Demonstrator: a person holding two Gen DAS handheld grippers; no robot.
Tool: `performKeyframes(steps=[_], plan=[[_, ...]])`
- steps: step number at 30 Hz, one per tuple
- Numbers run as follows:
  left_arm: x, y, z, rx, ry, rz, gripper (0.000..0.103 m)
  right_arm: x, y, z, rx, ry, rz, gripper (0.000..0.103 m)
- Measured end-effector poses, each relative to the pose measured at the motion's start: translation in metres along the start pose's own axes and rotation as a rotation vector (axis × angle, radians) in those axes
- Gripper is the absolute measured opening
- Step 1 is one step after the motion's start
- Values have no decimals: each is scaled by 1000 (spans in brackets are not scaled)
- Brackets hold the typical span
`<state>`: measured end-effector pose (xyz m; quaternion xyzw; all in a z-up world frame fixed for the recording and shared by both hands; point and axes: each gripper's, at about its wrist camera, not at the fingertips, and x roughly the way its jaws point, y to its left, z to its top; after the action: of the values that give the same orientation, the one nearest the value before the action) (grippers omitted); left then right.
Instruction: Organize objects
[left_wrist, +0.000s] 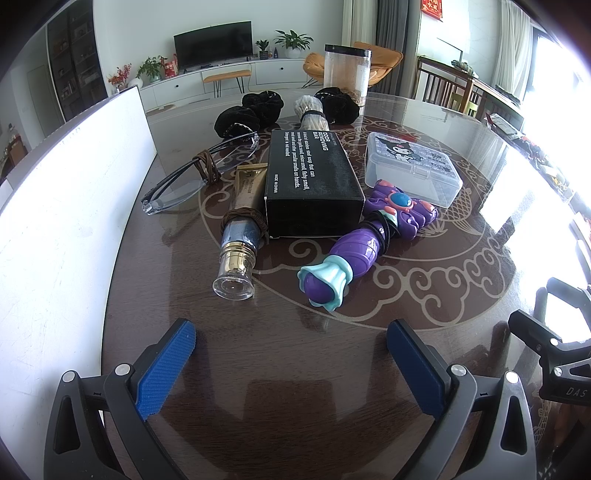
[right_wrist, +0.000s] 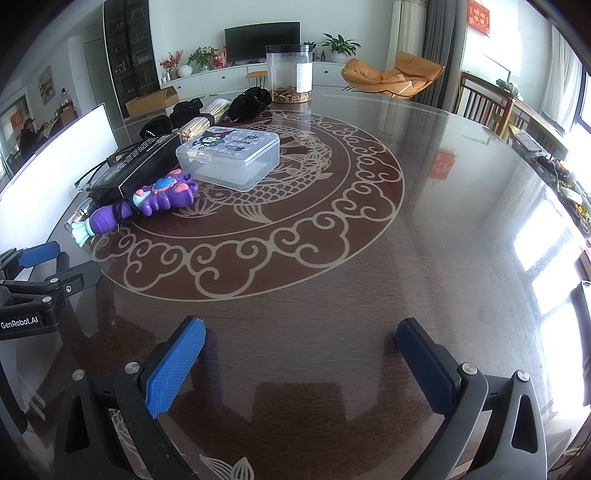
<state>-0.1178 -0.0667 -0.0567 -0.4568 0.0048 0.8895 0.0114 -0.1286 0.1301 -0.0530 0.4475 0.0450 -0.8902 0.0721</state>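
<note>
Several objects lie grouped on the dark round table (left_wrist: 295, 350): a black box (left_wrist: 310, 177), a gold tube (left_wrist: 240, 229) with a brown hair tie around it, glasses (left_wrist: 199, 170) with a brown tie, a purple toy wand (left_wrist: 365, 240) with a black tie, a clear plastic case (left_wrist: 413, 166), a bundle of sticks (left_wrist: 310, 110) and black scrunchies (left_wrist: 258, 107). My left gripper (left_wrist: 291, 365) is open and empty, just short of the tube and wand. My right gripper (right_wrist: 301, 362) is open and empty over bare table, right of the group; the wand (right_wrist: 147, 203) and case (right_wrist: 229, 155) show at its upper left.
A white board (left_wrist: 74, 206) stands along the table's left side. A tall clear jar (left_wrist: 347, 70) stands at the far edge. The right gripper's body (left_wrist: 554, 332) shows at the right of the left wrist view; the left gripper's body (right_wrist: 33, 284) shows at the left of the right wrist view.
</note>
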Motion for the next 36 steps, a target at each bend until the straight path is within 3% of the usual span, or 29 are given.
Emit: performKeyframes(steps=[32,36], plan=[[0,0,-2,0,0,0,103,1,-1,0,0,0,0,103],[-1,0,-1,4,43,-4,103,1,-1,0,0,0,0,103]])
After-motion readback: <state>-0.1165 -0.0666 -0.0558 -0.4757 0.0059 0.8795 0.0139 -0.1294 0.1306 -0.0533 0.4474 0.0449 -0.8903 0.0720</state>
